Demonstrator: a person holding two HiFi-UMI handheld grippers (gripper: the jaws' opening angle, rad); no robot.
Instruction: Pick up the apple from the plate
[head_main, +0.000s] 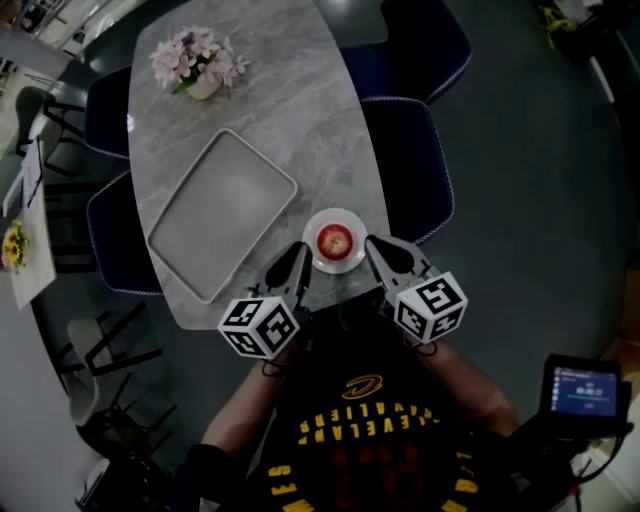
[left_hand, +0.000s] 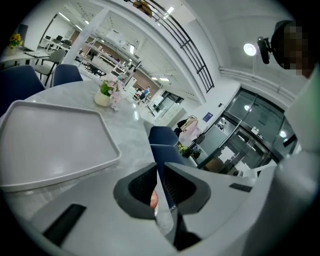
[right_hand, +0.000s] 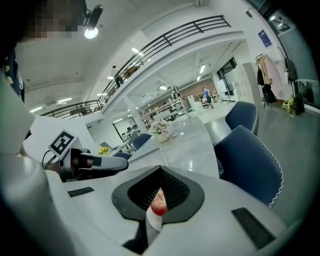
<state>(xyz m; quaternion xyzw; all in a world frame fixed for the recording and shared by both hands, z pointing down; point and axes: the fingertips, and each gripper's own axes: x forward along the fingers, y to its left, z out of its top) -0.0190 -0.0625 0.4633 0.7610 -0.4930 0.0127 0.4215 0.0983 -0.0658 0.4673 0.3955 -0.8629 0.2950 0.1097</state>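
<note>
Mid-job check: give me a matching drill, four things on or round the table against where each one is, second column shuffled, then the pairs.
Things:
1. apple
2. tray
3. flowers
4. blue chair

Places:
A. far end of the table
B. on the small white plate
C. at the table's right side
D. flat on the table, left of the plate, nothing on it

Pairs: 1-B, 2-D, 3-A, 4-C
</note>
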